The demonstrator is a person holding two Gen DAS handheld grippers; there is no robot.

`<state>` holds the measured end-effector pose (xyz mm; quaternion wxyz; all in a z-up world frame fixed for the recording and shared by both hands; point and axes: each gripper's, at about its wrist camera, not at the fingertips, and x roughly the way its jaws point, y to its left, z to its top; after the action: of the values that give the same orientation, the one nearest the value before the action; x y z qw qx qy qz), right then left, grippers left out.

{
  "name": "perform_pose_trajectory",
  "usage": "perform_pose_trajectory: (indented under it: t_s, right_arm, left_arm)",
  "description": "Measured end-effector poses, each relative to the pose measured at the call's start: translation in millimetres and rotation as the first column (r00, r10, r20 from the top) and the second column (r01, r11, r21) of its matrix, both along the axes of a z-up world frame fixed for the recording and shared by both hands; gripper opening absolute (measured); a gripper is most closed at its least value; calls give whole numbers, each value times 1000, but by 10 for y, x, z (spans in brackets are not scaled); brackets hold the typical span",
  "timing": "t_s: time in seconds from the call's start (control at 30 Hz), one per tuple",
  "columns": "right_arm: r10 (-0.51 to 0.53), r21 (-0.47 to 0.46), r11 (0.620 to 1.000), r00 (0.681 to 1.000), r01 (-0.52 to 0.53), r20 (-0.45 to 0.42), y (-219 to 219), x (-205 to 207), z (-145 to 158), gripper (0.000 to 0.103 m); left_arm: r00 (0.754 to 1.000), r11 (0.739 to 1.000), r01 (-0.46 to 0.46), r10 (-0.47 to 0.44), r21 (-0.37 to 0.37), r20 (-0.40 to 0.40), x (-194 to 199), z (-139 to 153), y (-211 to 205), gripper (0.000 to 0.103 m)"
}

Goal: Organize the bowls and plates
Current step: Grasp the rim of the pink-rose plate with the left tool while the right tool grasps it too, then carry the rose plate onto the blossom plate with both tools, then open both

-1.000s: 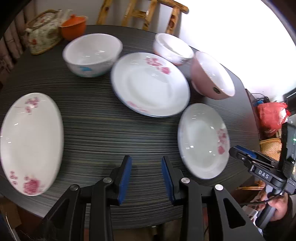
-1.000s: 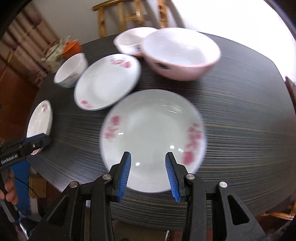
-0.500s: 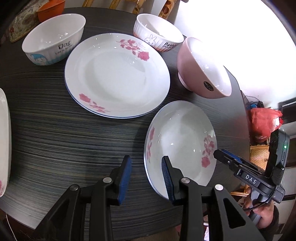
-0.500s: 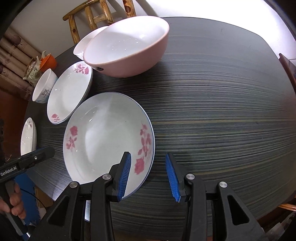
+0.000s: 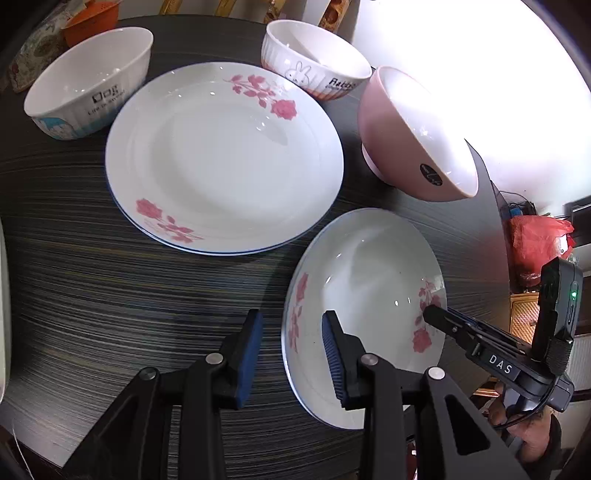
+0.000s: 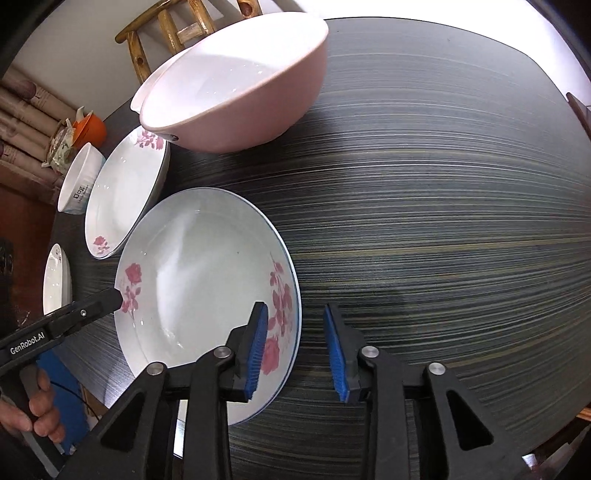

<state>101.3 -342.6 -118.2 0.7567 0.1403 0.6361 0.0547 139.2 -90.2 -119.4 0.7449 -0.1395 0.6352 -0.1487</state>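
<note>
Right now both grippers straddle opposite edges of the small shallow white ceramic plate with pink rose prints and a thin blue rim line point(image 5: 364, 295), which lies on the dark striped round table point(image 5: 110, 295) near its front edge. Left gripper point(image 5: 291, 354): jaws apart, one blue pad over the plate's inside, the other over bare table, rim between them, no pad pressing. Right gripper point(image 6: 295, 347): jaws have just been closing but a gap shows, plate's opposite rim between the pads, not clamped yet.

Beyond it, a larger white rose-print dinner plate point(image 5: 225, 155) lies flat, empty. Just behind-right of the small plate stands a glossy pink bowl with white inside point(image 5: 417, 133), empty, black sticker on its side. Further back: a white ribbed bowl with a rabbit print point(image 5: 314, 59) and a white bowl with "Dog" lettering and blue base point(image 5: 88, 81), both look empty. An orange cup point(image 5: 88, 22) sits at the far edge. A third white plate point(image 6: 57, 277) lies off at the table's left side, well apart.
</note>
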Motion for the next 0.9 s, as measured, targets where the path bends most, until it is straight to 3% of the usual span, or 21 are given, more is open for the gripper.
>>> perform_pose_trajectory:
  t_s: [0.17,0.43,0.9]
  right_arm:
    - [-5,12,1000,1000,5,-1,8,10,-27,17]
    - [18,8,1000,1000,-18,13,32,8,-30,13]
    - [-4,2,1000,1000,4,11,82,-36,-37,13]
  left_arm:
    - [1000,1000,17,-17,9,-1,8,-36,-61,20]
    - [999,998,43,-43,55,6,-5,-91,-106,8]
    - [998,995,54,-55,79,14,-52,-66,-22,8]
